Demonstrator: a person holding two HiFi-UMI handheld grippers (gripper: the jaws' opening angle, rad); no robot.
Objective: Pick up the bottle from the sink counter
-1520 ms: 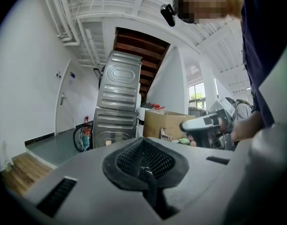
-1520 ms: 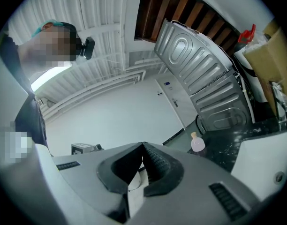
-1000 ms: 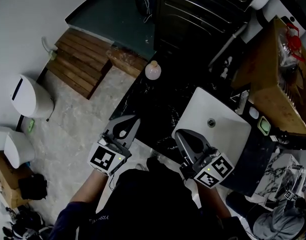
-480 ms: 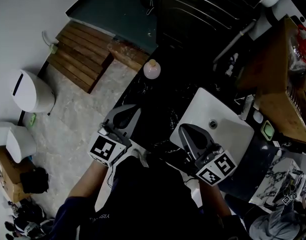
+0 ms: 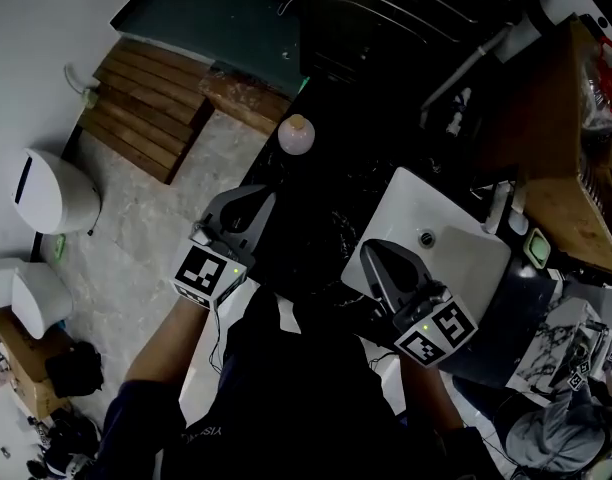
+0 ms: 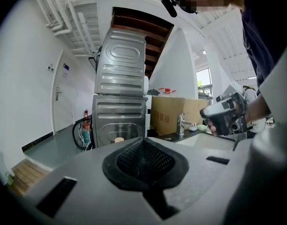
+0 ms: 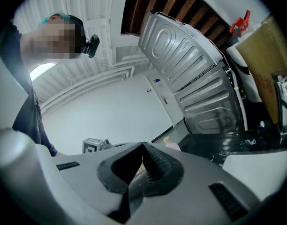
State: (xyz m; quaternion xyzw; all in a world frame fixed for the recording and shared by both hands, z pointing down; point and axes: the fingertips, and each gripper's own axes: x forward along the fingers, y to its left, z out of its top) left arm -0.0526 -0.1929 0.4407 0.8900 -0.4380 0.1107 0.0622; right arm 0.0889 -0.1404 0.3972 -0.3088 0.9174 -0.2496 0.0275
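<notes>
The bottle [image 5: 296,136], round, pale pink with a tan cap, stands upright on the black sink counter [image 5: 326,203] near its far left edge. My left gripper [image 5: 254,201] hovers at the counter's left edge, short of the bottle, pointing toward it, shut and empty. In the left gripper view the left gripper [image 6: 143,143] has its pads pressed together, and the bottle [image 6: 118,139] shows small beyond them. My right gripper [image 5: 372,252] hangs over the near left corner of the white sink [image 5: 456,268], shut with nothing in it. The right gripper view shows the bottle [image 7: 172,146] just past the right gripper [image 7: 143,146].
A faucet [image 5: 502,208] and a green soap dish [image 5: 530,250] stand at the sink's far right. Stacked dark machines [image 5: 386,18] rise behind the counter, with a cardboard box [image 5: 576,158] to their right. A wooden pallet [image 5: 146,108] and white bins [image 5: 46,193] stand on the floor at left.
My left gripper has moved forward, closer to the bottle. The right gripper has stayed over the sink's near corner. Both stay shut.
</notes>
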